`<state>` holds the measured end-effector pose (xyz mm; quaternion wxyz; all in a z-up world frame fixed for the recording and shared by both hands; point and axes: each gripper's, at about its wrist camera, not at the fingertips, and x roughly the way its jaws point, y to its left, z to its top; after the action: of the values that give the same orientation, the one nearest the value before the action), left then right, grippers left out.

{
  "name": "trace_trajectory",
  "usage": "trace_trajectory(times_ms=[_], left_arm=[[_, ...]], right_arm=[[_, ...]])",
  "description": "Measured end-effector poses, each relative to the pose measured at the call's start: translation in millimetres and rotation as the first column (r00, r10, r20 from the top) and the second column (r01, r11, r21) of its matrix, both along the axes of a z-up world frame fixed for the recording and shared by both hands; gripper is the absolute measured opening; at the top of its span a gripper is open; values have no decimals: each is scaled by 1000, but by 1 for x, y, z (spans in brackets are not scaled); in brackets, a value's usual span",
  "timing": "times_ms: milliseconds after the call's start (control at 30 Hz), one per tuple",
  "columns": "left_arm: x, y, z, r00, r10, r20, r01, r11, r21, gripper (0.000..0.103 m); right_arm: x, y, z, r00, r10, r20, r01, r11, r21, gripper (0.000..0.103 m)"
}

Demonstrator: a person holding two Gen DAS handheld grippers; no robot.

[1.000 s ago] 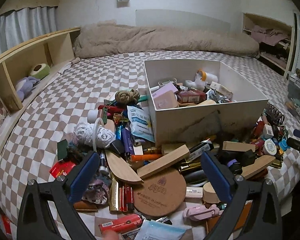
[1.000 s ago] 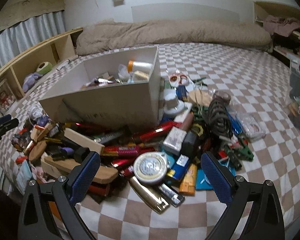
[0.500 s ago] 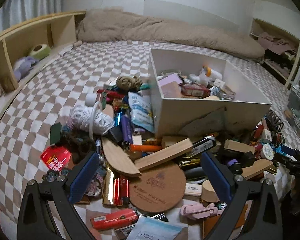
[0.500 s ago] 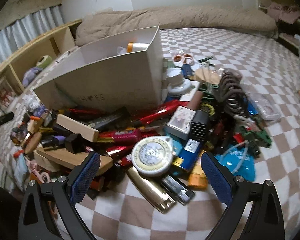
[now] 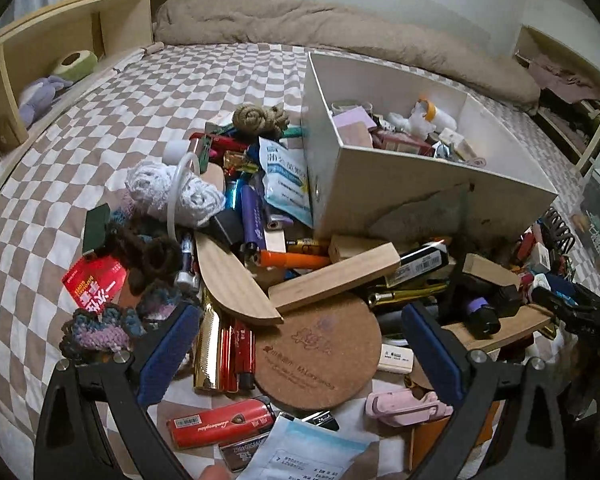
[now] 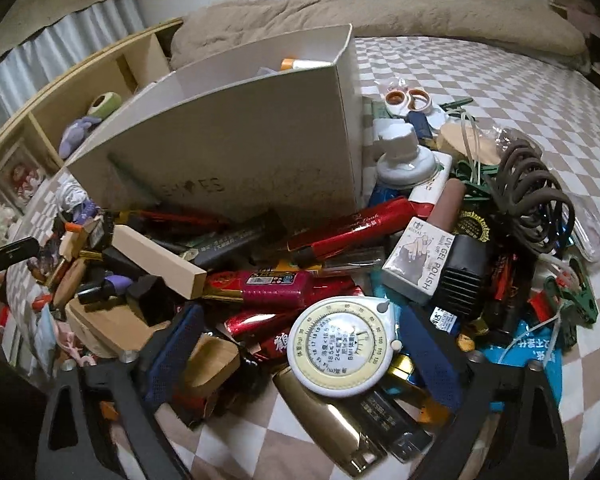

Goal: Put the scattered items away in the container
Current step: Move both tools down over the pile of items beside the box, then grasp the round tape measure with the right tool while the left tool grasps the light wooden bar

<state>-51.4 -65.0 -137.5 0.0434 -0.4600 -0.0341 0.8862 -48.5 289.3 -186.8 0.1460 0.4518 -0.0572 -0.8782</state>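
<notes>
Both tongs have sunk toward the pile; right gripper point(image 6: 300, 354) is closing round the dial point(image 6: 344, 346), pads not yet touching. Left gripper point(image 5: 296, 354) gapes empty over the coaster point(image 5: 318, 354); box point(image 6: 236, 148) lies beyond.

A bed point(image 5: 112, 128) covered in a brown and white checkered sheet. A plain white box point(image 5: 420, 204) stands on it, with faint grey lettering on its side point(image 6: 196, 188). A beige blanket point(image 5: 340, 32) lies along the far edge. Among the clutter: a round brown cork coaster point(image 5: 320, 356), a red lighter point(image 5: 220, 424), a shiny gold case point(image 5: 206, 352), a purple tube point(image 5: 252, 216), an orange pen point(image 5: 292, 259), a white crocheted ball point(image 5: 172, 192), and a round white and pale yellow tape measure point(image 6: 342, 346). The left gripper's fingers point(image 5: 166, 356) have dark blue pads on black frames.
</notes>
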Motion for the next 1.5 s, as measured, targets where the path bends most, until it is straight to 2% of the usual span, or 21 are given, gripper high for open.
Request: trace_trajectory(times_ms=[67, 367, 400, 467, 633, 767, 900, 1067, 1367, 1500], left_arm=[[-1, 0, -2, 1000, -3, 11, 3, 1000, 11, 102], [-2, -12, -3, 999, 24, 27, -25, 999, 46, 102], [-1, -13, -3, 999, 27, 30, -28, 998, 48, 102], [-2, -15, -5, 999, 31, 37, -33, 998, 54, 102], [-3, -18, -8, 998, 42, 45, -44, 998, 53, 102], [-5, -18, -13, 997, 47, 55, -50, 998, 40, 102], [-7, -20, -18, 996, 38, 76, -44, 996, 79, 102], [-6, -7, -20, 997, -36, 74, 25, 989, 145, 102], [-17, 21, -26, 982, -177, 60, 151, 941, 304, 102], [-25, 23, -30, 985, -165, 59, 140, 944, 300, 102]], right_arm=[[-1, 1, -3, 1000, -6, 12, 6, 1000, 10, 83], [11, 4, -4, 1000, -15, 9, 14, 996, 87, 81], [12, 3, -4, 1000, -13, 7, 12, 994, 105, 79], [13, 1, -5, 1000, -17, 2, 17, 988, 155, 66], [16, 4, -4, 999, -37, -4, 37, 981, 190, 57], [21, 7, 1, 998, -66, 12, 63, 983, 174, 57], [29, 13, 8, 996, -92, 15, 89, 987, 133, 57], [31, 19, 15, 994, -108, 25, 106, 992, 69, 57], [30, 16, 20, 995, -93, 35, 92, 996, 23, 57], [30, 15, 20, 995, -93, 35, 92, 996, 16, 57]])
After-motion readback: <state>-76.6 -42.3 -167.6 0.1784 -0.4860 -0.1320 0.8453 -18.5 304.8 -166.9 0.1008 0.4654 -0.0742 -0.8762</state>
